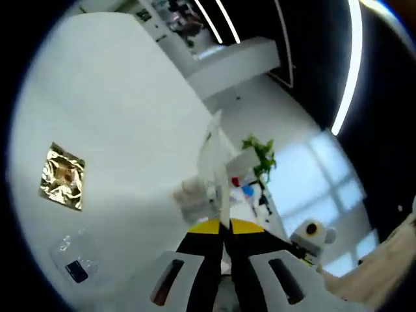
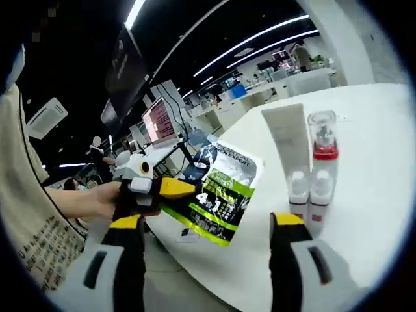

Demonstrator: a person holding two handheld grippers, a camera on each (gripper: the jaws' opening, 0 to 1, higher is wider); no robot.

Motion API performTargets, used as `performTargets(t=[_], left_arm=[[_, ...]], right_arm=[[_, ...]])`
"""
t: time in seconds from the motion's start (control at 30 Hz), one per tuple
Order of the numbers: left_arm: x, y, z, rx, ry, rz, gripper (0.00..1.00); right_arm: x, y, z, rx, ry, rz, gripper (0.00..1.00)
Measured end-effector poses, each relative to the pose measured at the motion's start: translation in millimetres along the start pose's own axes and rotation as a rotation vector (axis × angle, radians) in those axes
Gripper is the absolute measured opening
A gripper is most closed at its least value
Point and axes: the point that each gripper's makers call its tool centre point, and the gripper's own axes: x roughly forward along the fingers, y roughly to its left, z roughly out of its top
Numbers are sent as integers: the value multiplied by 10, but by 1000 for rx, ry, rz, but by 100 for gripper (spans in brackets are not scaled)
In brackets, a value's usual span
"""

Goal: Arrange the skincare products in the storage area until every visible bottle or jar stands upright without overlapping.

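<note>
In the right gripper view a white tube stands upright on its cap on the white table. Close beside it is an upright bottle with a clear cap and red collar. My right gripper is open, low in front of both, with nothing between its fingers. The left gripper, held in a person's hand, comes in from the left, shut on a green and black sachet hanging over the table edge. In the left gripper view the left gripper pinches that sachet, seen edge-on.
A gold foil sachet lies flat on the table, and a clear packet with a dark label lies nearer me. Blurred red and blue items and a green plant sit beyond the held sachet. Desks and screens fill the background.
</note>
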Motion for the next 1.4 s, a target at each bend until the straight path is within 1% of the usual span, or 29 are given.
performTargets(t=[0.17,0.27,0.33,0.4,0.7,0.8,0.83,0.97,1.07,1.17,1.27,1.3,1.37,1.4], left_arm=[[101,165,-70,11,39,47,0],[150,238,-88,5,46,63,0],[184,295,-91,-3,44,78,0],[216,343,-106,-3,51,95,0],[315,498,-173,17,82,138,0],[321,591,-176,30,89,170,0],[317,642,-185,50,96,194,0],[321,701,-224,94,117,229,0],[322,775,-265,152,143,276,0],[339,802,-294,186,155,299,0],[326,868,-310,262,176,351,1],[319,903,-313,294,179,383,2],[311,944,-337,346,199,416,4],[316,951,-332,359,196,422,4]], right_arm=[[-71,-128,-44,-7,9,-41,86],[-121,-208,-51,-9,7,-72,89],[-160,-305,-64,-17,7,-116,93],[-187,-350,-82,-19,9,-131,97],[-283,-504,-111,2,11,-179,96],[-303,-537,-120,4,13,-191,96],[-308,-545,-123,5,13,-195,96],[-332,-581,-135,8,13,-210,96],[-348,-604,-145,9,14,-218,96],[-361,-634,-145,12,11,-228,96],[-373,-653,-143,13,10,-233,96],[-379,-658,-145,16,9,-234,96],[-385,-667,-145,20,7,-238,96],[-386,-670,-144,21,6,-238,96]])
